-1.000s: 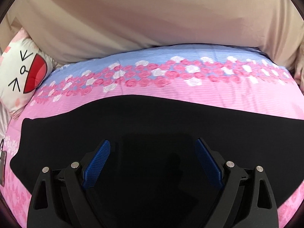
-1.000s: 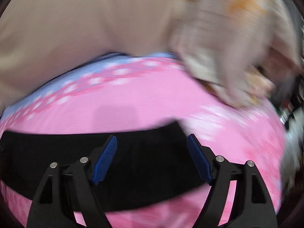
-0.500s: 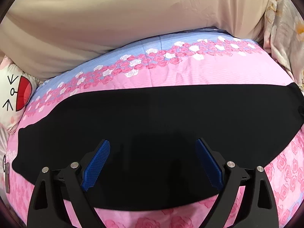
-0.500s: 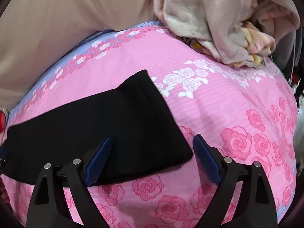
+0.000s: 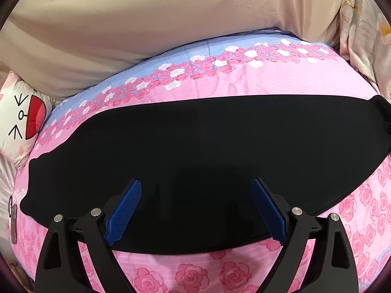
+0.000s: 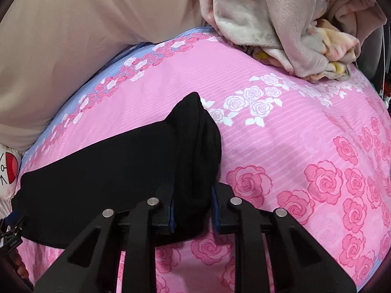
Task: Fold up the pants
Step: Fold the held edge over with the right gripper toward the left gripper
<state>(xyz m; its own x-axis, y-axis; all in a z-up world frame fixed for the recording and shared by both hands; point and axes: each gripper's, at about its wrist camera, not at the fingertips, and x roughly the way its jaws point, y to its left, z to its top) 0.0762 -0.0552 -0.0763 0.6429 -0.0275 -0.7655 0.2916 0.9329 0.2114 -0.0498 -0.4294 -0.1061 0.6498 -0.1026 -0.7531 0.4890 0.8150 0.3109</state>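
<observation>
We have the right tongs (image 6: 193, 210) clamped on the bunched end of the pants (image 6: 102, 171), which lie flat on the bedspread (image 6: 281, 146) ahead. Left tongs (image 5: 195, 210) hover apart above the middle. Risk: thick cloth slipping out when lifted. Half a second ago the right tongs were apart.
</observation>
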